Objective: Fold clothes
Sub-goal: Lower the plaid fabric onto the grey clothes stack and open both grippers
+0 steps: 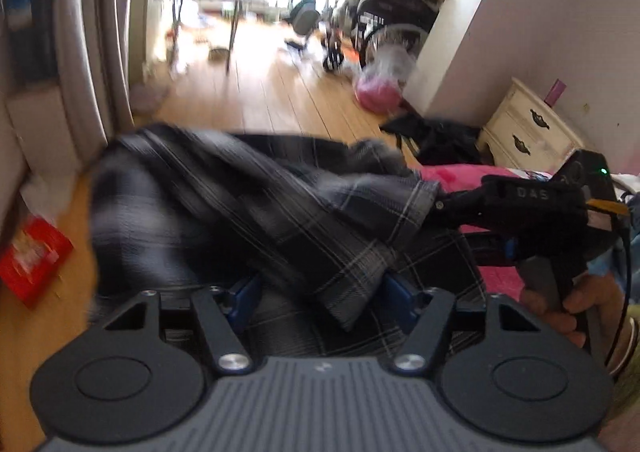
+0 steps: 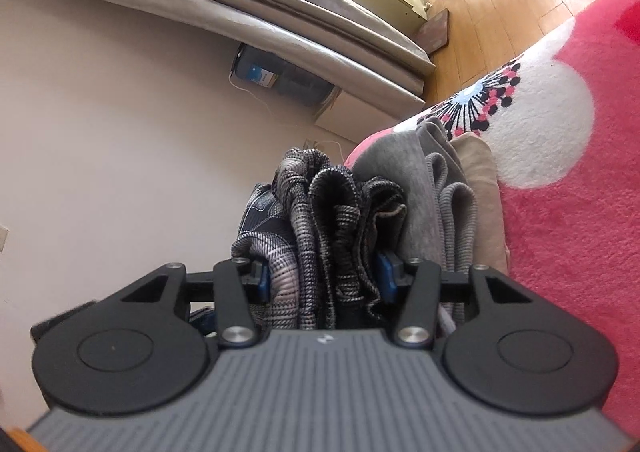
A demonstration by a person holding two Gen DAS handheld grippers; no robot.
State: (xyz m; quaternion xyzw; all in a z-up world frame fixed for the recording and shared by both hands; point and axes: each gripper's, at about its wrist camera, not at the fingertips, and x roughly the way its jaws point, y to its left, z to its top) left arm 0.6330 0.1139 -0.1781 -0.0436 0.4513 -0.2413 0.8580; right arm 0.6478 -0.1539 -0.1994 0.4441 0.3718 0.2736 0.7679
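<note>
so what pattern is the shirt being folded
Dark grey plaid shirt, clearest in the left wrist view.

Dark plaid shirt [image 1: 248, 212] bunched, draped over pink blanket [image 2: 580, 236].

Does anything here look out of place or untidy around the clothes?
Yes. In the left wrist view, a dark garment lies crumpled on the wooden floor beside the cream drawer unit. The plaid shirt being folded is bunched, not flat.

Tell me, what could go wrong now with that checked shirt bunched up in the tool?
1. The plaid shirt sits as a thick, uneven bunch between the right tool's pads, so it may land crumpled rather than neatly folded.
2. It is right beside the grey folded pile, which a nudge could knock askew.
</note>
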